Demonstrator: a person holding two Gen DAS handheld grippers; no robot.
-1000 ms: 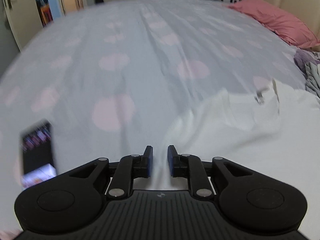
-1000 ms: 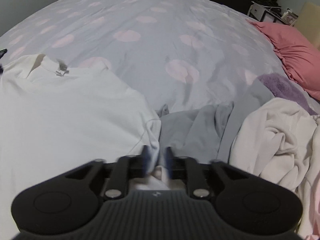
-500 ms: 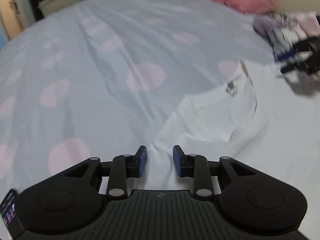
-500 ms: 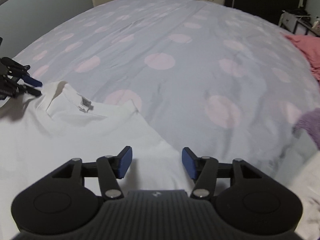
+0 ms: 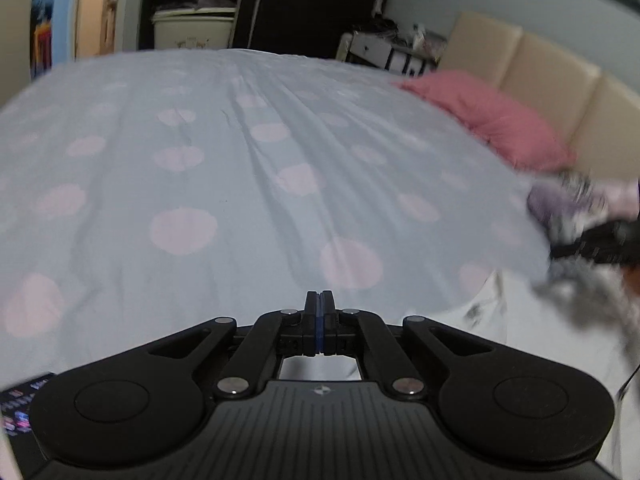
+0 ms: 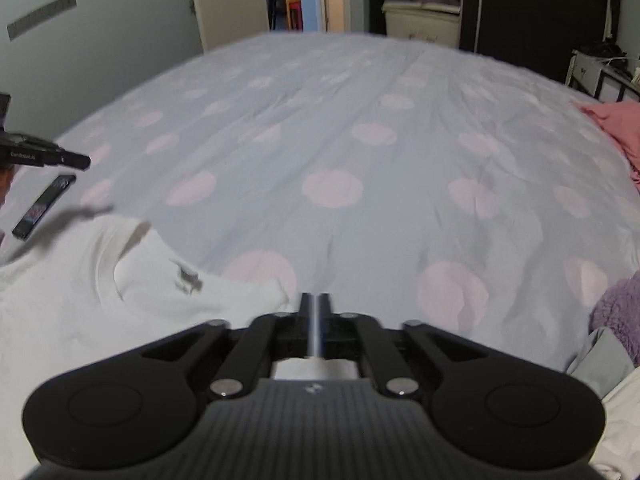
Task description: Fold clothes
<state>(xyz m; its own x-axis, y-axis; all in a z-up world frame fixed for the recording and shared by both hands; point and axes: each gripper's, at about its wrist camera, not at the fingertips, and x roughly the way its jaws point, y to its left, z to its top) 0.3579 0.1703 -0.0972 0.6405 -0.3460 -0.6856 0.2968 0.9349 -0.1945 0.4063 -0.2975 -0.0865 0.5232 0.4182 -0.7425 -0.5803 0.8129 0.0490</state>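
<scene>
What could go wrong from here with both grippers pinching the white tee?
1. Both hand-held grippers, left and right, pinch only thin edges of the white T-shirt; fabric could slip out during the fold.
2. The phone lies just beyond the shirt's edge; a sweep could knock it.
3. The unfolded clothes pile sits close; the shirt could snag it.

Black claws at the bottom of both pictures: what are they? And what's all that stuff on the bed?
They are grabbing tools that a person holds, one per hand, each with a camera looking along its two fingers. One picture is from the left gripper, the other from the right gripper. Both are shut, and each seems to pinch an edge of the white shirt for folding. It lies on a spotted bed, with a phone, a pink pillow and more clothes.
</scene>
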